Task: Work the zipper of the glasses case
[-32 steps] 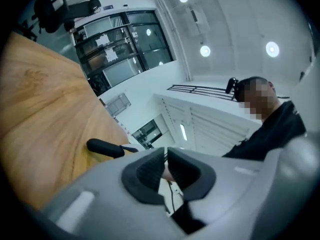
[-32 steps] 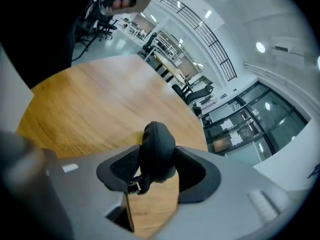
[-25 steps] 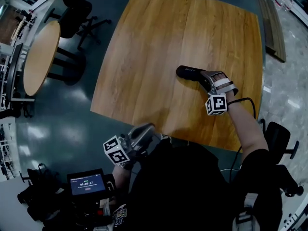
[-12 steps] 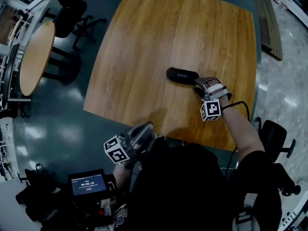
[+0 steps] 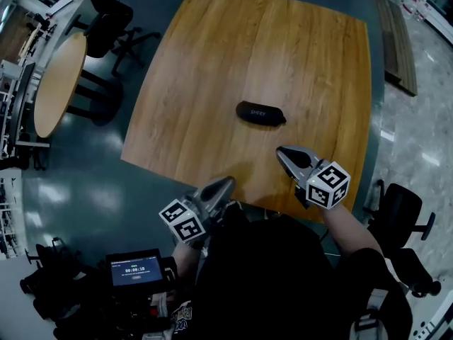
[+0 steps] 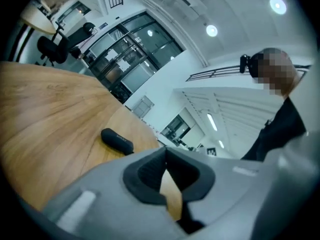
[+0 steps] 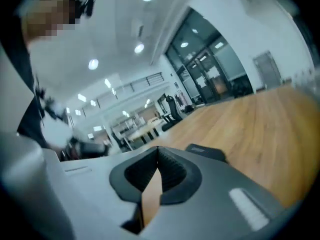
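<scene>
Well, in the head view the black glasses case [image 5: 260,113] lies flat near the middle of the wooden table [image 5: 212,62], and neither of my grippers touches it. My left gripper [image 5: 225,185] hangs at the table's near edge, well apart from the case. My right gripper [image 5: 284,152] is over the near part of the table, closer to the case but clear of it, its tips aimed roughly that way.

In the left gripper view, my left jaws are pressed together with nothing in them. The case [image 6: 117,140] lies on the wood beyond them, up and left of the tips.

In the right gripper view, my right jaws have just been closing and meet empty. The case [image 7: 206,152] peeks out just over the right-hand jaw, on the table [image 7: 260,129] ahead.
</scene>
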Motion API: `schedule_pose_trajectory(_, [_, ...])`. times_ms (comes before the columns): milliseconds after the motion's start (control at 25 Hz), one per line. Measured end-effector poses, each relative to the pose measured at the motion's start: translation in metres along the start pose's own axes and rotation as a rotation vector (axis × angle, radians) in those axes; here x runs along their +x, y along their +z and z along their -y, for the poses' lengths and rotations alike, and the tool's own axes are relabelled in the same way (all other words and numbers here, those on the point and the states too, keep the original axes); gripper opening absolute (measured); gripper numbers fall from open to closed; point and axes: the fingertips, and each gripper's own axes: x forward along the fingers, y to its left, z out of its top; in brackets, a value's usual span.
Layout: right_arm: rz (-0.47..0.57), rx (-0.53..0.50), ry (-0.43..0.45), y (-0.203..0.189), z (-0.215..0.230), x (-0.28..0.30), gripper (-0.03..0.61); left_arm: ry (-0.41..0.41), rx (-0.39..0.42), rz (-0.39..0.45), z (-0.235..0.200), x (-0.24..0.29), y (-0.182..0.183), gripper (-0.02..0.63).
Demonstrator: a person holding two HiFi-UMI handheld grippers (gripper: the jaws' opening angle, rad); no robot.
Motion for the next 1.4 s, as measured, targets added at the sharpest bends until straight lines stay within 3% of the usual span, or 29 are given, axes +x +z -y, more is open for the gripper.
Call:
schedule_pose_trajectory(40, [0.052,0.11,0.043,0.01,-0.016,-0.004,0.005,0.012,0.012,-0.011,0.003,0.0,-0.001,-0.002])
schedule_pose_trajectory(120, [0.101,0.214,0.094,0.019,-0.043,-0.008,0.005,0.01,0.031,-0.034,0.01,0.0,-0.004,-0.002])
schedule_pose_trajectory(480, [0.143,0.258,0.109,0.018,-0.136,0.016,0.005,-0.056,0.082,-0.091,0.018,-0.037,-0.001,-0.002])
schedule_pose_trajectory(680, [0.207,0.249,-0.01,0.004,-0.158,0.006,0.005,-0.144,0.079,-0.094,0.012,-0.057,-0.006,-0.002])
schedule_pose_trajectory(1000, [0.275,0.237,-0.198,-0.044,-0.231,0.015,0.005,-0.267,0.086,-0.181,0.01,-0.123,-0.023,-0.002])
schedule_pose_trajectory(1400, [0.339,0.228,-0.289,-0.061,-0.263,-0.029,0.005,-0.315,0.1,-0.175,0.038,-0.146,-0.046,-0.002])
